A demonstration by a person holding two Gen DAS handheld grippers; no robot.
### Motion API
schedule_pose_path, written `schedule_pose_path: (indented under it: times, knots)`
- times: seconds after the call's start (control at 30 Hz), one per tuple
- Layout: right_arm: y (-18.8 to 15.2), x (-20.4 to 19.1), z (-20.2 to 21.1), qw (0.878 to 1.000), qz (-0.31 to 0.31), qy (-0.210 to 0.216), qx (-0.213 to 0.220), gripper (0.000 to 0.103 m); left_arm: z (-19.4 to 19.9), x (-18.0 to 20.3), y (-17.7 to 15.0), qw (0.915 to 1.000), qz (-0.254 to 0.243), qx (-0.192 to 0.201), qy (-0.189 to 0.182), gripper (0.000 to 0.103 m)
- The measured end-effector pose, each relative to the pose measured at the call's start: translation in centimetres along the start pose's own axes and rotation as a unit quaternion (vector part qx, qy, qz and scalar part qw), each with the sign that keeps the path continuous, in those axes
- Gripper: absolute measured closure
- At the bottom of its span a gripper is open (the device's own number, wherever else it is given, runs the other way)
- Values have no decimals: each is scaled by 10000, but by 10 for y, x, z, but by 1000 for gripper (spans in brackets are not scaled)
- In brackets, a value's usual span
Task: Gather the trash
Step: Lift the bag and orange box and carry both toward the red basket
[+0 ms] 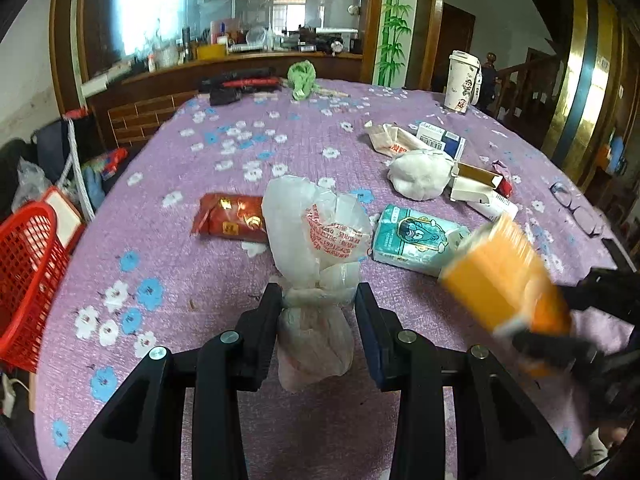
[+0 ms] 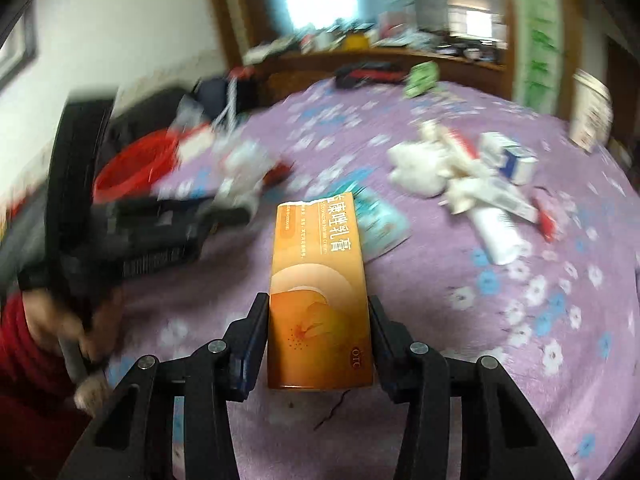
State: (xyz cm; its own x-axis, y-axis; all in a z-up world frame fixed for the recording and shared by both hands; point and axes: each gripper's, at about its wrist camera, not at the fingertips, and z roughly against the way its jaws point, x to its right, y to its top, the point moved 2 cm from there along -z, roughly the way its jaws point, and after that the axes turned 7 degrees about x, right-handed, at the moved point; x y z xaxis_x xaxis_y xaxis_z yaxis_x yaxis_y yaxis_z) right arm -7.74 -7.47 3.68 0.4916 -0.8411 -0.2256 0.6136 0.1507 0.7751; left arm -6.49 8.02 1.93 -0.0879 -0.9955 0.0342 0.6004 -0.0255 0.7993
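1. The left gripper (image 1: 319, 294) is closed on the knotted neck of a white plastic bag (image 1: 316, 232), both fingers pressing the twisted part, so the bag bulges on the far side of the jaws and hangs on the near side. Keep the pinch at the knot; thin film slips easily anywhere else.
2. The right gripper (image 2: 319, 312) is clamped across the near half of an orange medicine box (image 2: 318, 300), which points away along the fingers. The far end looks torn open, so I would keep it level to stop anything sliding out.
3. Both views are smeared around the right gripper, suggesting quick travel. Slowing down should protect both holds.
4. The likely drop point is the red basket (image 1: 28, 276), off the table's left edge, beside the purple floral tablecloth (image 1: 192, 264). Carry each item clear over its rim before releasing, one hand at a time so the tools do not collide.
5. Farther out on the cloth lie a red packet (image 1: 230, 218) and a teal tissue pack (image 1: 416, 240).
6. Beyond them sit a white wad (image 1: 420, 174) and an opened small carton (image 1: 476, 186); farther back a blue-and-white box (image 1: 440, 138).
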Motion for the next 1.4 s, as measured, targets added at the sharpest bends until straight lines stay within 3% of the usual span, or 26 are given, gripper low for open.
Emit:
schedule_pose_path:
  times: [0.1, 0.27, 1.4]
  knots:
    - [3, 2, 0, 9981, -96, -455, 394, 52, 2, 5, 0, 9999, -102, 64, 45, 67]
    - [8, -5, 3, 9944, -90, -705, 783, 52, 5, 5, -1, 9997, -148, 161, 126, 67]
    - [14, 2, 15, 9924, -332, -762, 906, 52, 17, 5, 0, 9994, -62, 282, 206, 66]
